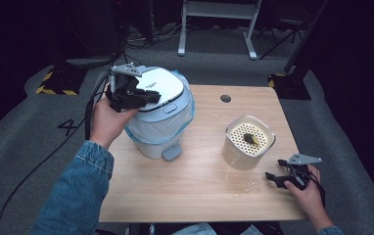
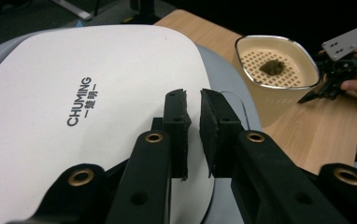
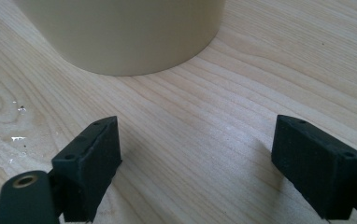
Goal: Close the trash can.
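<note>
Hovering over the bin's white lid (image 2: 88,107), the left gripper (image 2: 193,130) has narrow, empty fingers just above it.

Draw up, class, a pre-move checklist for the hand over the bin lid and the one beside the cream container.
1. Bin lid closed flat: ok.
2. Left tongs above the lid, nothing between them: ok; the gap is narrow.
3. Right tongs open, empty, low over the table: ok.
4. Cream container upright, apart from right tongs: ok.
5. Dark lump on the container's perforated top: cannot tell what it is.
</note>
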`<control>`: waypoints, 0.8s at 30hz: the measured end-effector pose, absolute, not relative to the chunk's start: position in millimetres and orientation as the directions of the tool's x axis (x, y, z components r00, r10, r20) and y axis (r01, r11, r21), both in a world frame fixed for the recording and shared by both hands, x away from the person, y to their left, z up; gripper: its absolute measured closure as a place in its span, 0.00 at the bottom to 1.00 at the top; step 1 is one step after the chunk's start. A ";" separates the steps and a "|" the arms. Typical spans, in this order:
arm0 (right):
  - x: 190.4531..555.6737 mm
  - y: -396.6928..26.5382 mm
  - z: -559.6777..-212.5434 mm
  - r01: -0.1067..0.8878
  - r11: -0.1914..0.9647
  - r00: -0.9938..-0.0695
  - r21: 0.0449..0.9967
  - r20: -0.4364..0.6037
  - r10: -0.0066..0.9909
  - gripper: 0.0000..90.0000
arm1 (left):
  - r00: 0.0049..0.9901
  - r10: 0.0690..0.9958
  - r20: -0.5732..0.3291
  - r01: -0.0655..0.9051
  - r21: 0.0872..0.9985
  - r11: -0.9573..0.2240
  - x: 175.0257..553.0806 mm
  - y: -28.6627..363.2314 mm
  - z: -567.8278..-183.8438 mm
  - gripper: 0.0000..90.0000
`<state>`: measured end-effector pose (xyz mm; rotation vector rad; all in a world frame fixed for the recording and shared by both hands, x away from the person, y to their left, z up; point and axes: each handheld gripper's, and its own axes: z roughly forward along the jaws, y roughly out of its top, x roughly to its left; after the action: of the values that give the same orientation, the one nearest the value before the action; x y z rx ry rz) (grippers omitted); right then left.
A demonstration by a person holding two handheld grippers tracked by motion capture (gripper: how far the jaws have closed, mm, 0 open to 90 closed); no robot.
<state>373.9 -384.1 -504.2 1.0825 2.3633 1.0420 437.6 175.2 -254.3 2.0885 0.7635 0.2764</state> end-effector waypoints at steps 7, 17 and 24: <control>373.8 -384.1 -504.2 0.509 0.441 -0.652 0.739 -0.003 0.758 0.18 | 0.779 0.626 -0.040 0.408 0.790 -0.457 439.2 168.2 -255.0 0.92; 373.8 -384.1 -504.2 0.509 0.441 -0.652 0.739 -0.003 0.758 0.18 | 0.760 0.650 0.018 0.399 0.776 -0.488 439.0 155.9 -253.9 0.99; 373.6 -383.9 -504.2 0.508 0.443 -0.655 0.739 -0.002 0.755 0.18 | 0.787 0.617 -0.019 0.416 0.755 -0.508 440.9 147.7 -255.7 1.00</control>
<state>373.6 -383.9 -504.2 1.0788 2.3674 1.0439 440.9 147.7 -255.7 2.1781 0.7622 0.3227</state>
